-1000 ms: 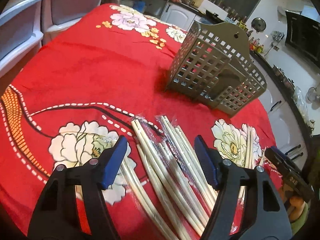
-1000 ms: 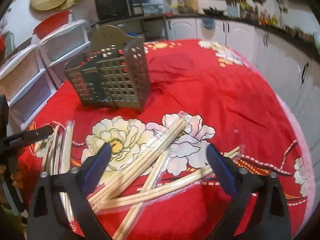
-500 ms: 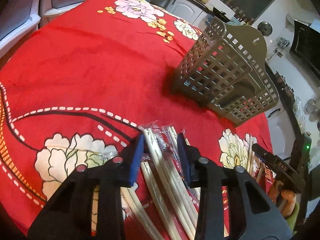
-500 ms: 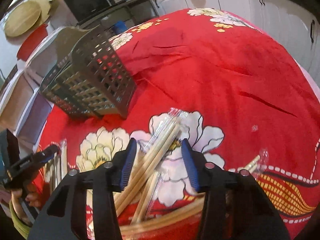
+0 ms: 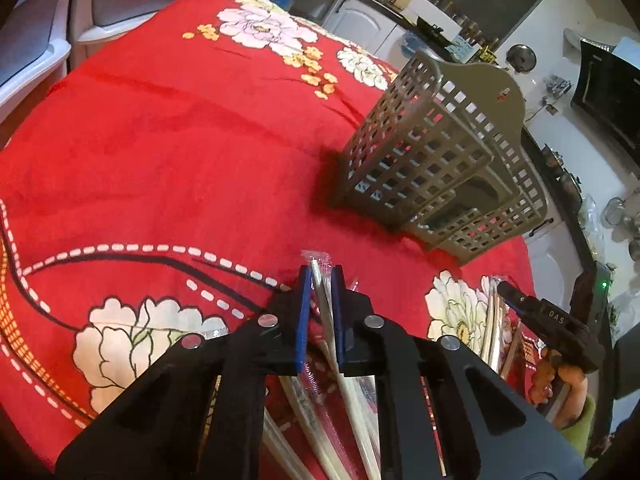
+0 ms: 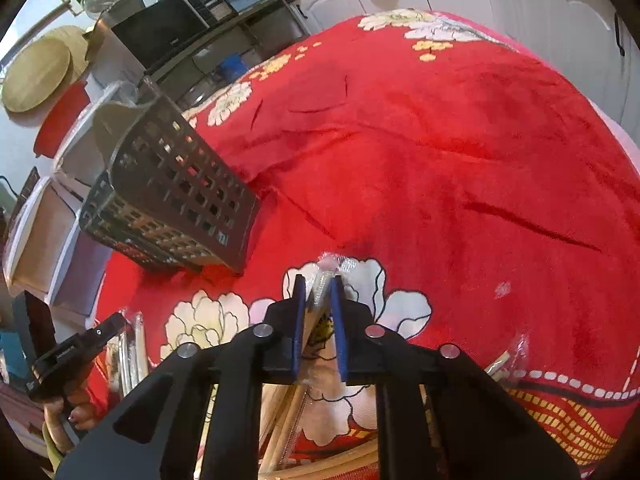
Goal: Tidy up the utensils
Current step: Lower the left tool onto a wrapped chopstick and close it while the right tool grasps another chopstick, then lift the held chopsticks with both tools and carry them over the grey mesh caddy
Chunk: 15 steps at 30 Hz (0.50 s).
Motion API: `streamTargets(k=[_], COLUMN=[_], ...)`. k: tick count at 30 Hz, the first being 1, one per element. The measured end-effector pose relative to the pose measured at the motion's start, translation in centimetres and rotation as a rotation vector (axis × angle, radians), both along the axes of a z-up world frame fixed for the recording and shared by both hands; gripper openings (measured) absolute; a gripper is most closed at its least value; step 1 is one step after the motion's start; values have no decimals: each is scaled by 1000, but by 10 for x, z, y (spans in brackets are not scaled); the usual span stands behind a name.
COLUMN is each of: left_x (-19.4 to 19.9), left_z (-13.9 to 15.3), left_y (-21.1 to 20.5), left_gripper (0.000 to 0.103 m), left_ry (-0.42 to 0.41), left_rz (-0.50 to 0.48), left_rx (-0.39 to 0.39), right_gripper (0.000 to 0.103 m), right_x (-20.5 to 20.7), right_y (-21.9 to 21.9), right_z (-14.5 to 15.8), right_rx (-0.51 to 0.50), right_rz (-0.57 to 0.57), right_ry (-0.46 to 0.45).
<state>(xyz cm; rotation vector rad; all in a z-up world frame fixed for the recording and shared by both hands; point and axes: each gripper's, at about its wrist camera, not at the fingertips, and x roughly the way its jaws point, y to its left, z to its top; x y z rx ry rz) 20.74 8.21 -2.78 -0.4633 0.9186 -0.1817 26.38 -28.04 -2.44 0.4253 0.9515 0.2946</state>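
Kitchen cabinets, counters and stacked plastic drawers ring a table draped in a red floral cloth. On that cloth stands a grey perforated utensil caddy; in the right wrist view it sits to the upper left, well apart from both grippers. Through its openings I can make out nothing inside it, so as far as the pictures show the sorting has hardly begun.

Nearer the camera lie loose pairs of wooden chopsticks in clear plastic sleeves. One cluster runs under the left gripper, another group lies by the white flower to its right, and more are scattered beneath the right gripper.

Both grippers have just been closing. The left gripper has its blue pads drawn narrow on a wrapped chopstick pair, whose tip pokes out past the pads. The right gripper is likewise pinched down on a wrapped pair, the crinkled end of the sleeve showing above the pads. Both pairs seem to lie on the cloth, not yet lifted.

Judging by this, each hand has secured one pair; carrying them to the caddy, dropping them in, and collecting all the remaining pairs is yet to be done.
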Motion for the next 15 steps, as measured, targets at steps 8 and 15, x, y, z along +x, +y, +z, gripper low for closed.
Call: streamTargets(k=[8, 15], left_x=[-2, -7], left_z=[19, 43], left_y=[-2, -7], left_gripper=[3, 2], left_ry=[-46, -108], left_rz=[-16, -27], left_rx=[9, 25], right_gripper=[9, 7], right_x=[-9, -23], right_y=[-3, 5], right_z=[29, 64], right_rx=[61, 73], right_rz=[36, 86], right_ry=[-81, -190])
